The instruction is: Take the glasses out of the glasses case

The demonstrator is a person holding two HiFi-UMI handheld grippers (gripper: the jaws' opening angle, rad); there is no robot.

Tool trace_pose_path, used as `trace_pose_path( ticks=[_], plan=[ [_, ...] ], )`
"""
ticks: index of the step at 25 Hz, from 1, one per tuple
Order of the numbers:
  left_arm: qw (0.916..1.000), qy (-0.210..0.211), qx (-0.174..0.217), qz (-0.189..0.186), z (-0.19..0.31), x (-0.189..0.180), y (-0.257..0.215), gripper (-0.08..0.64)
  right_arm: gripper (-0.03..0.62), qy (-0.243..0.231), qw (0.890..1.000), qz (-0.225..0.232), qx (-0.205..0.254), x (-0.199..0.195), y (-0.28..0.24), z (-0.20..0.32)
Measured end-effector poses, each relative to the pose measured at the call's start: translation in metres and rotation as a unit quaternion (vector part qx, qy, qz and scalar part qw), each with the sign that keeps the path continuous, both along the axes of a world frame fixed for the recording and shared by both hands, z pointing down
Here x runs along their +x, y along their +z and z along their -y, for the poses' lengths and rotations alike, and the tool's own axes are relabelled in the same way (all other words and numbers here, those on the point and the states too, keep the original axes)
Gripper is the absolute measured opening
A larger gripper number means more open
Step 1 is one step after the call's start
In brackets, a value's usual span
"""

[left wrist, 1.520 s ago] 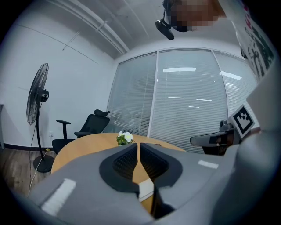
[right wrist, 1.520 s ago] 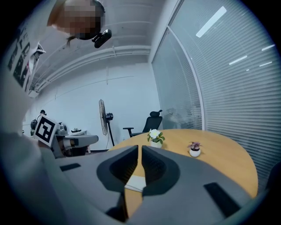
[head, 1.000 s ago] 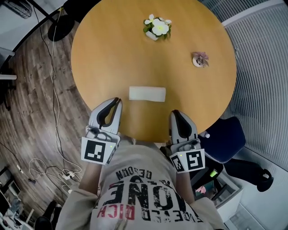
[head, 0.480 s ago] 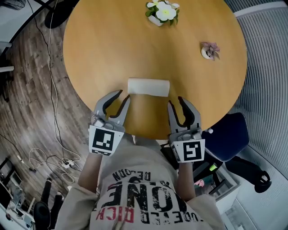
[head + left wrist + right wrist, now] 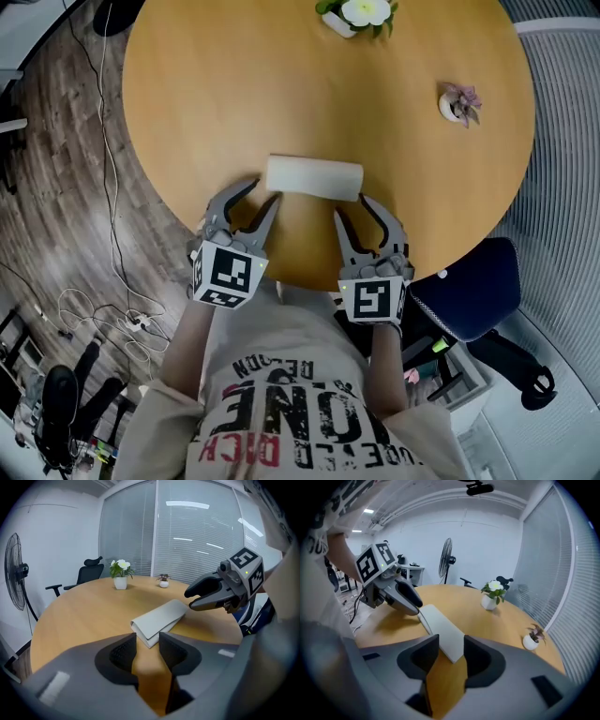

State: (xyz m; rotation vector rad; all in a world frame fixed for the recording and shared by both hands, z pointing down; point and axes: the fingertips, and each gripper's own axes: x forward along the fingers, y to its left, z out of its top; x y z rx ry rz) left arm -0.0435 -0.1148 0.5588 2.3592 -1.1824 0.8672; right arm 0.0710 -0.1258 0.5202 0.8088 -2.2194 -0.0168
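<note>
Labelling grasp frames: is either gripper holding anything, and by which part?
Nothing. Left gripper and right gripper, jaws just opening, stand empty before the glasses case.

Glasses case (image 5: 314,177): pale grey-white, oblong, rounded edges, closed, seam visible along one long side. Lies flat, long axis running crosswise to both grippers. Its left end sits just ahead of the left gripper (image 5: 267,191) fingertips, its right end just ahead of the right gripper (image 5: 351,206) fingertips. Both pairs of jaws have just been opening and stand apart; the case lies beyond the pads, not between them.
</note>
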Motion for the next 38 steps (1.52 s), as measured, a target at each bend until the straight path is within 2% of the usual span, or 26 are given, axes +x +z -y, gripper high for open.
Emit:
trace_pose_path(
  ticks=[3, 8, 14, 22, 27, 38],
  plan=[
    [0.9999, 0.004, -0.003, 0.010, 0.003, 0.003, 0.007, 0.158, 0.137, -0.027, 0.999, -0.042, 0.014, -0.003, 0.013, 0.000],
    [0.9999, -0.003, -0.009, 0.001, 0.006, 0.009, 0.009, 0.156, 0.138, -0.068, 0.991, -0.113, 0.036, -0.003, 0.031, 0.001],
    [0.9995, -0.021, -0.019, -0.013, 0.004, 0.009, 0.012, 0.143, 0.137, -0.086, 0.983, -0.146, 0.065, -0.002, 0.034, 0.001],
    [0.9995, -0.024, -0.018, -0.007, 0.004, 0.011, 0.015, 0.140, 0.137, -0.069, 0.991, -0.101, 0.046, 0.000, 0.026, 0.005],
    [0.9996, -0.025, -0.014, -0.002, 0.003, 0.012, 0.016, 0.140, 0.136, -0.032, 0.998, -0.047, 0.029, 0.002, 0.011, 0.014],
    [0.9994, -0.023, -0.025, -0.010, 0.003, 0.012, 0.016, 0.140, 0.129, 0.027, 0.999, 0.036, 0.021, 0.002, -0.010, 0.041]
  ],
)
